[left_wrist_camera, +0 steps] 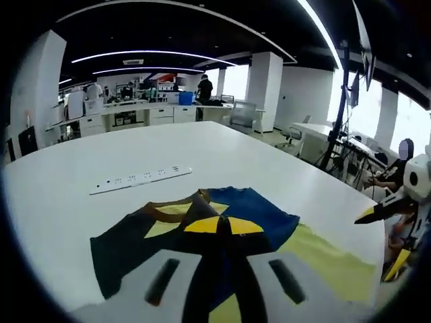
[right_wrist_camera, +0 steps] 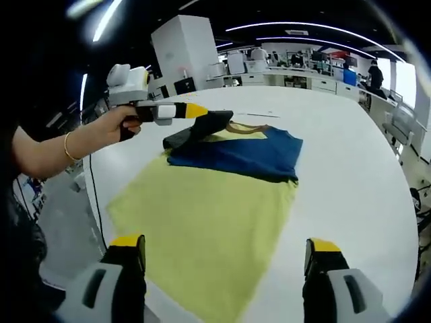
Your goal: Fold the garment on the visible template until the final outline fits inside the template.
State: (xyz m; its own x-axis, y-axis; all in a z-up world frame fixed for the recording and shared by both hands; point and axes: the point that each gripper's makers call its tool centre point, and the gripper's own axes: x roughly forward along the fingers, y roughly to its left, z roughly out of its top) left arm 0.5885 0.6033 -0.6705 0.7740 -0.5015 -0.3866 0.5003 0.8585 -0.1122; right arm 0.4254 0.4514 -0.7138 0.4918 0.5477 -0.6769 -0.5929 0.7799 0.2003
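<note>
Your shirt (right_wrist_camera: pixel 222 195) lies flat on the white counter (right_wrist_camera: pixel 350 182). It is yellow, with a dark blue part folded over its far end. Your left gripper (right_wrist_camera: pixel 202 112) has its fingers pressed together on a dark corner of the shirt, lifting it a bit. Your hand (right_wrist_camera: pixel 120 124) holds that gripper. Your right gripper (right_wrist_camera: pixel 225 259) hangs over the near yellow edge with its fingers spread wide. A white power strip (left_wrist_camera: pixel 141 179) lies farther back on the counter.
</note>
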